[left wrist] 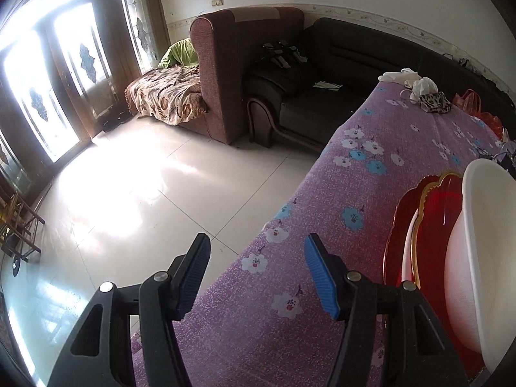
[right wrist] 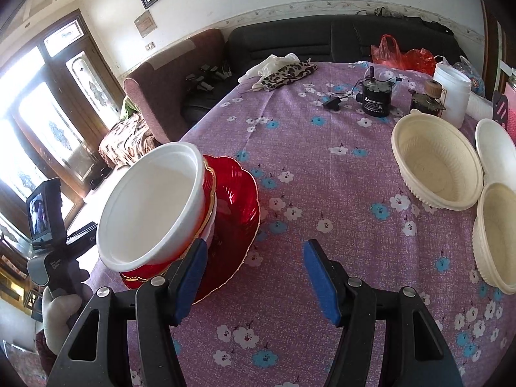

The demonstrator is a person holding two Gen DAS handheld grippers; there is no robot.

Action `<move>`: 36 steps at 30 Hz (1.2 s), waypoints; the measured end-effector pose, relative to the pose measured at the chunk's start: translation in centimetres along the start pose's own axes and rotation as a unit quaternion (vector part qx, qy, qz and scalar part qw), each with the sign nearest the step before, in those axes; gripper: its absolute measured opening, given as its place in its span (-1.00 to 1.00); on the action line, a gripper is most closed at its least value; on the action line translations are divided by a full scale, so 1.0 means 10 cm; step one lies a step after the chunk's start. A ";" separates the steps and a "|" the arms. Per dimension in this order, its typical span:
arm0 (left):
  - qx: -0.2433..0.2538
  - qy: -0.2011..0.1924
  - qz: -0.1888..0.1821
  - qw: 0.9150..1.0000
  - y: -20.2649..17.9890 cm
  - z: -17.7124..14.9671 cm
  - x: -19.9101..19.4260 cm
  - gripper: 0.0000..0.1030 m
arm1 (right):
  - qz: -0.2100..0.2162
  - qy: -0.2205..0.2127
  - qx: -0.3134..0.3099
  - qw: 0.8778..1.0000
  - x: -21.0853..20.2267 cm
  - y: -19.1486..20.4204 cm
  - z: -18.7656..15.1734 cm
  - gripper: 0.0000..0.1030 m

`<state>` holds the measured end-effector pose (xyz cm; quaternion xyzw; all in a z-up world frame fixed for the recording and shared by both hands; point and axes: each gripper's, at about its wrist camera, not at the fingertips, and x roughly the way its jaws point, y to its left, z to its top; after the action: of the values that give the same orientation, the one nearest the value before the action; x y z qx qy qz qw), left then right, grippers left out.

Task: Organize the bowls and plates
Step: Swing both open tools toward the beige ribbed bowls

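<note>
Both grippers, the left gripper [left wrist: 258, 274] and the right gripper [right wrist: 254, 277], have matte black plastic frames with triangular cutouts, round silver screws at the pivots and ribbed blue pads on their fingers [right wrist: 322, 285]. A white glove covers the left hand [right wrist: 59, 319].

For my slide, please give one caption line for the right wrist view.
Open right hand-held gripper above floral tablecloth, white bowl stacked on red plates, cream bowls at right.

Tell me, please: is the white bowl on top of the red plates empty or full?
Empty. The right wrist view looks into the white bowl, and only its bare white inside shows; it sits on the red plates.
</note>
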<state>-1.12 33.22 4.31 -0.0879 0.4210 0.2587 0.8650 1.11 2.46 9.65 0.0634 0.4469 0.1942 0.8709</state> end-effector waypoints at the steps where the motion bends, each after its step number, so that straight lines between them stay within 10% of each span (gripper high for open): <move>1: -0.007 0.000 -0.002 1.000 0.06 0.01 -0.02 0.17 | 0.001 -0.001 0.003 1.000 -0.01 -0.02 0.00 0.30; 13: -0.096 -0.049 -0.154 0.982 0.45 -0.05 -0.78 0.39 | -0.022 0.006 0.083 0.996 -0.26 -0.86 -0.51 0.36; 28: 0.111 -0.029 -0.259 0.959 -1.48 -0.61 -1.45 0.59 | -0.108 -0.099 0.281 0.949 -1.56 -2.80 -1.05 0.41; 36: 0.177 -0.034 -0.276 0.944 -2.22 -0.80 -1.83 0.59 | -0.096 -0.116 0.310 0.939 -1.41 -3.19 -0.83 0.42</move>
<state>-4.31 4.56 11.96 -0.0376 0.3899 -0.0663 0.9177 -3.94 -32.80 6.31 0.3092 0.3853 -0.0472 0.8682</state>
